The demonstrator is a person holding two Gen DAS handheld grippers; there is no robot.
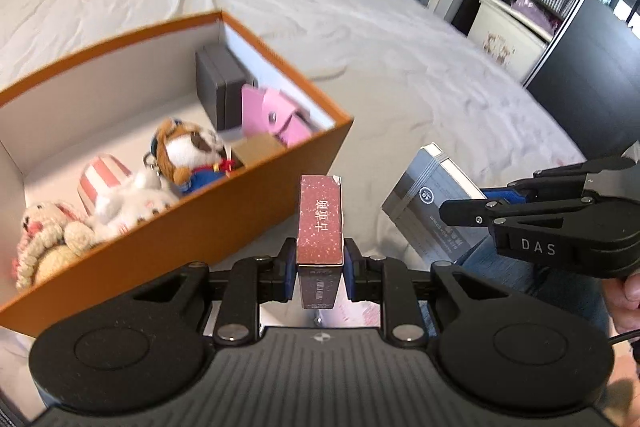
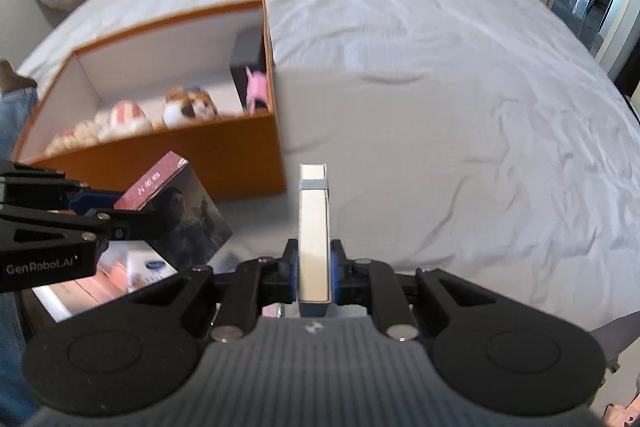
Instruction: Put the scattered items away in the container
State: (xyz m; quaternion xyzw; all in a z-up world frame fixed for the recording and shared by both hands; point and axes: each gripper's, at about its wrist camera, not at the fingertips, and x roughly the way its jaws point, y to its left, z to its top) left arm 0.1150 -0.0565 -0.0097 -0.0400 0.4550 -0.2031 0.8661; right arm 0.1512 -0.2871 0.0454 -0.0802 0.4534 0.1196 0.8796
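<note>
Bed (image 2: 440, 75) nearly clear. Orange box (image 1: 224, 211) already holds plush toys (image 1: 120, 203), dark case, pink pouch. Left tool (image 1: 320, 263) pinching red book (image 1: 322, 219); right tool (image 2: 315, 267) pinching grey-banded book (image 2: 314, 227), both lifted just beside box. Judgement: last two drops left.

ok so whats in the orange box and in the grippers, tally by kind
Soft toys in the orange box: 3 (bunny, white one, dog)
Dark cases: 1
Pink pouches: 1
Small brown cartons: 1
Books held: 2 (red book in the left gripper, grey book in the right gripper)
Total: 8
</note>
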